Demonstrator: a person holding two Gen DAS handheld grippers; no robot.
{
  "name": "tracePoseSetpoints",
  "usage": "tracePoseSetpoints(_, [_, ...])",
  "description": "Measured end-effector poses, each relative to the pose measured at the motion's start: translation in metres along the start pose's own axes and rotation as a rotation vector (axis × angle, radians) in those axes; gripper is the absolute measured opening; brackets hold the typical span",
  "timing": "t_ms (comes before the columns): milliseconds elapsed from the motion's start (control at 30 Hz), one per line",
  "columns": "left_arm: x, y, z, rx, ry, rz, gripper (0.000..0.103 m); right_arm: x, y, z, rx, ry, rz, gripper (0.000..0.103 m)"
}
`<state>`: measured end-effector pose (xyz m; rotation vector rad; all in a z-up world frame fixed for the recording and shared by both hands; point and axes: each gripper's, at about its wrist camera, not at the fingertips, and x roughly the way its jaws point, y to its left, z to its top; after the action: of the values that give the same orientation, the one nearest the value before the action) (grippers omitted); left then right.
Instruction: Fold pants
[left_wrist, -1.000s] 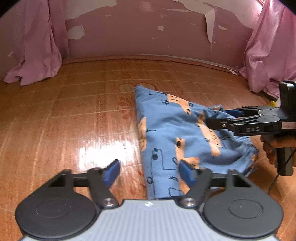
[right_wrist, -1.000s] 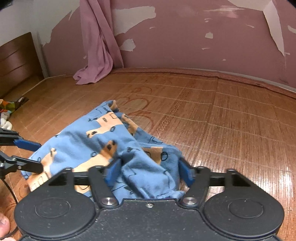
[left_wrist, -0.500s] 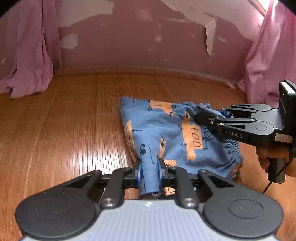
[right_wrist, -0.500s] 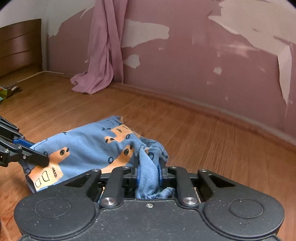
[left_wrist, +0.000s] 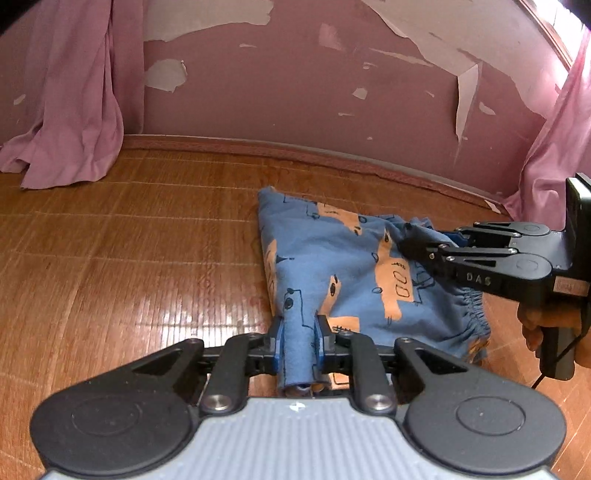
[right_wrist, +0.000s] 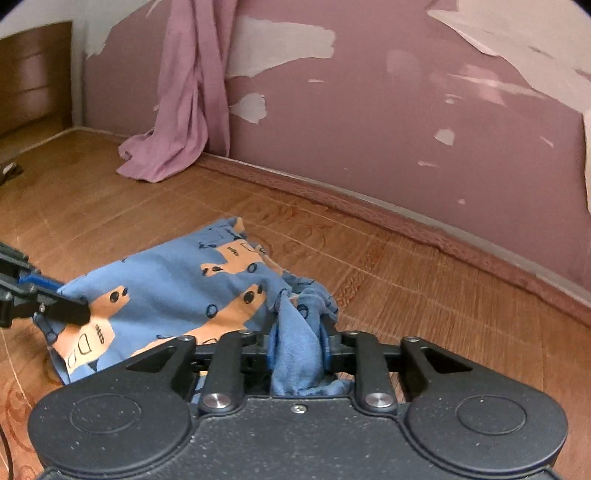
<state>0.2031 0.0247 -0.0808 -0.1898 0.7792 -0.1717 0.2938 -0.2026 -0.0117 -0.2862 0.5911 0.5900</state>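
The blue pants (left_wrist: 332, 269) with orange car prints are lifted at their near edge off the wooden floor, the far end still resting on it. My left gripper (left_wrist: 298, 341) is shut on a bunched corner of the blue cloth. In the right wrist view my right gripper (right_wrist: 297, 345) is shut on a gathered wad of the pants (right_wrist: 173, 291) near the elastic waistband. The right gripper (left_wrist: 424, 247) also shows in the left wrist view, at the pants' right side, held by a hand (left_wrist: 543, 325). The left gripper's fingers (right_wrist: 62, 310) appear at the left edge of the right wrist view.
Wooden floor (left_wrist: 129, 266) spreads to the left and ahead. A peeling pink wall (left_wrist: 295, 92) closes the far side. Pink curtains hang at the left (left_wrist: 74, 110) and right (left_wrist: 561, 147). A dark wooden piece of furniture (right_wrist: 33, 74) stands at the far left.
Both grippers went from open to shut on the pants' near edge, then rose with the cloth. The wall now fills more of both views.
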Motion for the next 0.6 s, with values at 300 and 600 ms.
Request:
tracePoseSetpoints(300, [-0.026, -0.005, -0.003, 0.017, -0.034, 0.046, 0.075, -0.043, 0.007, -0.013, 0.096, -0.078, -0.076, 0.084])
tracePoseSetpoints(600, [-0.079, -0.035, -0.031, 0.124, -0.123, 0.139, 0.103, -0.126, 0.051, -0.049, 0.233, -0.173, -0.175, 0.102])
